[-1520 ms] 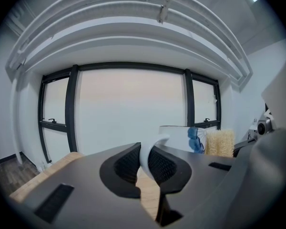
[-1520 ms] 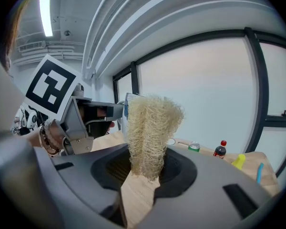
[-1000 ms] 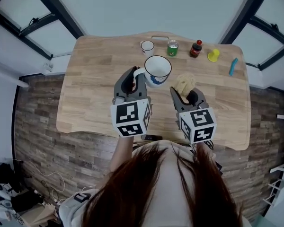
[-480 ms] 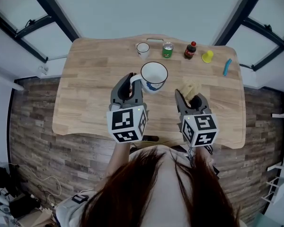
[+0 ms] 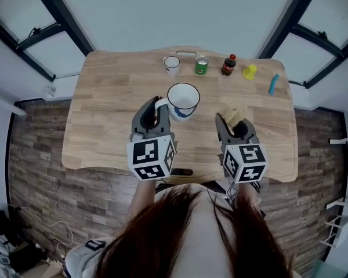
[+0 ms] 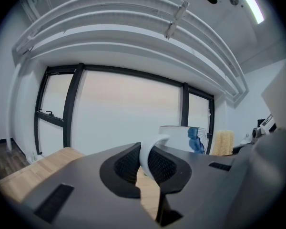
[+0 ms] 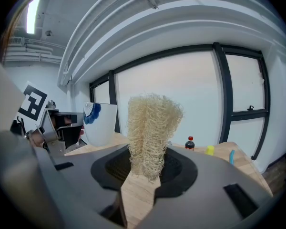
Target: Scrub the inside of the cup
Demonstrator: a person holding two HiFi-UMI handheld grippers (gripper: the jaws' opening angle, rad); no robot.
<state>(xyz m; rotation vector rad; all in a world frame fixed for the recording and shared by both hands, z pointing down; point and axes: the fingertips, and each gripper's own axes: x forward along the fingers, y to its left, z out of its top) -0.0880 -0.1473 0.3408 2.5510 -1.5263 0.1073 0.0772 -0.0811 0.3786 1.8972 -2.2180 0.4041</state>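
Two-handed, low and level over the near edge of the table (image 5: pixel 104 132). Pinches the handle (image 5: pixel 160 101) of the cup (image 5: pixel 183 99) tight in the left gripper (image 5: pixel 156 108), to hold it steady, mouth up. Squeezes the scrubber (image 5: pixel 232 112) in the right gripper (image 5: pixel 233 120), tip forward, ready to go in. Not in yet, near the cup. Farther back, can (image 5: pixel 201 64) and bottle (image 5: pixel 227 64).

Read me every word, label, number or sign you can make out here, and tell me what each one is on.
No text here is readable.
Green can: label too small to read.
Dark bottle: label too small to read.
Cup: blue pattern only, no words seen.
Left gripper and right gripper: cube faces show black-and-white square markers, no letters.
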